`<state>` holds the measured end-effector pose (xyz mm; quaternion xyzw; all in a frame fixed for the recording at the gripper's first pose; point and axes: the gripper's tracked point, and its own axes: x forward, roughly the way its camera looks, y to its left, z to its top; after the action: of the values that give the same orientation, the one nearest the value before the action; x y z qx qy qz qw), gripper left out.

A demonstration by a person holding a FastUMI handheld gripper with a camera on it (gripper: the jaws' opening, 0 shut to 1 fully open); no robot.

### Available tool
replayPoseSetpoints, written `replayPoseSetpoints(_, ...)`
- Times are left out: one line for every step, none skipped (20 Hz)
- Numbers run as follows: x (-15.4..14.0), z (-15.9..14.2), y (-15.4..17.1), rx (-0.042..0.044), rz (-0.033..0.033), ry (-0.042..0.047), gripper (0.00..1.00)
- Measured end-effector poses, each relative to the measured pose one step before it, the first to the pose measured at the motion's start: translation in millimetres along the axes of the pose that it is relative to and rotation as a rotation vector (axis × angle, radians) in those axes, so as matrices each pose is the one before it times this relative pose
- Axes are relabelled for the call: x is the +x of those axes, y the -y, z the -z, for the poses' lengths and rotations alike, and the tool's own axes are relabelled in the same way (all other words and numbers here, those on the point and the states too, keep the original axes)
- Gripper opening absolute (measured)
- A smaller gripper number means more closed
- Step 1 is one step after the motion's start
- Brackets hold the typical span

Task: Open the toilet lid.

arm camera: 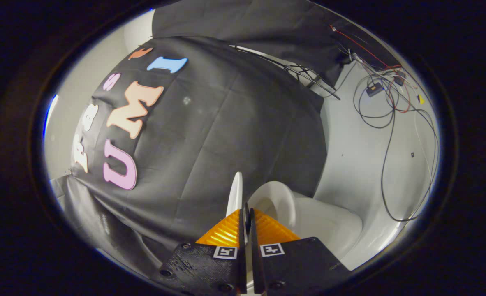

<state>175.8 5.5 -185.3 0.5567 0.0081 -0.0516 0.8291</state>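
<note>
Item recorded: toilet lid (235, 193), seen edge-on as a thin white plate rising just ahead of the fingertips, with its lower edge pinched between the two fingers of the gripper (245, 213). The fingers were drawn almost together, only a narrow slit being left between them, and the lid's edge was seen running down into that slit; both were judged to be pressing on it. Beside the lid, apart from it, the toilet seat and bowl rim (282, 201) were noted, with the white toilet body (329, 230) beyond. The lid was thus judged to be lifted well clear of the seat, the opening largely done. Risks noted: the thin, smooth edge could be lost from so shallow a pinch if the gripper were twisted or pulled off the hinge arc, and the lid would then drop back onto the seat; a release made short of the balance point would cause the same. Pose noted: the gripper was held strongly rolled, the whole scene being seen tilted, with the fingers directed along the lid's plane toward the black cloth wall (226, 123). Loose cables (391, 123) were seen hanging on the white wall beyond the toilet.
</note>
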Motion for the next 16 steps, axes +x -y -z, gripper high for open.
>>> replayPoseSetpoints(-1.75,-0.27,-9.98,-0.01807,-0.00466,0.00583,0.06)
replayPoseSetpoints(-1.23,-0.54,-8.2,-0.02189,-0.00215,0.00322,0.06)
replayPoseSetpoints(-0.31,-0.55,-8.55,-0.02318,0.0008,0.00151,0.06)
replayPoseSetpoints(-0.84,-0.65,-11.0,-0.02766,-0.00409,0.00245,0.06)
replayPoseSetpoints(-1.5,-1.25,-10.08,-0.02978,-0.00417,-0.00184,0.06)
replayPoseSetpoints(-1.65,-1.06,-12.26,-0.03681,-0.00783,0.00474,0.06)
replayPoseSetpoints(-0.66,-0.93,-11.97,-0.03715,-0.00976,-0.00106,0.06)
replayPoseSetpoints(-1.32,-1.29,-11.8,-0.04305,-0.01141,-0.0016,0.06)
replayPoseSetpoints(0.16,-1.05,-11.33,-0.04253,-0.00894,-0.00559,0.06)
replayPoseSetpoints(-1.8,0.26,-9.88,-0.04474,-0.0043,-0.0064,0.06)
replayPoseSetpoints(0.01,-1.63,-8.36,-0.04472,-0.00061,-0.006,0.06)
replayPoseSetpoints(-2.03,-1.08,-8.29,-0.04261,0.00254,-0.00345,0.06)
replayPoseSetpoints(-0.4,-1.18,-8.11,-0.03625,0.00395,-0.00348,0.06)
replayPoseSetpoints(-1.3,-0.98,-7.87,-0.03031,0.00344,-0.00165,0.06)
replayPoseSetpoints(0.12,-2.0,-7.03,-0.02965,0.00401,-0.00209,0.06)
replayPoseSetpoints(-0.88,-0.86,-7.42,-0.028,0.0041,-0.0002,0.06)
